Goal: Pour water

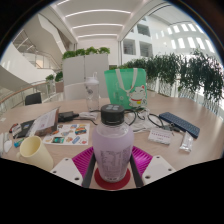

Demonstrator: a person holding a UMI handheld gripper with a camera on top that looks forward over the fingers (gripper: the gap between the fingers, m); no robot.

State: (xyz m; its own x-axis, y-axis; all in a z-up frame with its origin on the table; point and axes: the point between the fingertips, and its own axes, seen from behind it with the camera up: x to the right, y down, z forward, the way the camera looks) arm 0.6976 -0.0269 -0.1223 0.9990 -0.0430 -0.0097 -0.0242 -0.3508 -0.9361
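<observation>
The gripper point(112, 165) sits lowest in view, its pink pads point(84, 160) pressed against both sides of a clear bottle point(113, 146) with a green cap point(116, 113). The bottle stands upright on a red coaster point(112, 183) on the table point(185, 150). A yellow cup point(34, 153) lies left; a glass point(93, 92) stands beyond.

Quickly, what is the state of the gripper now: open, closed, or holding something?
Gripper: closed on the bottle, with both pink pads pressing on its sides.
</observation>
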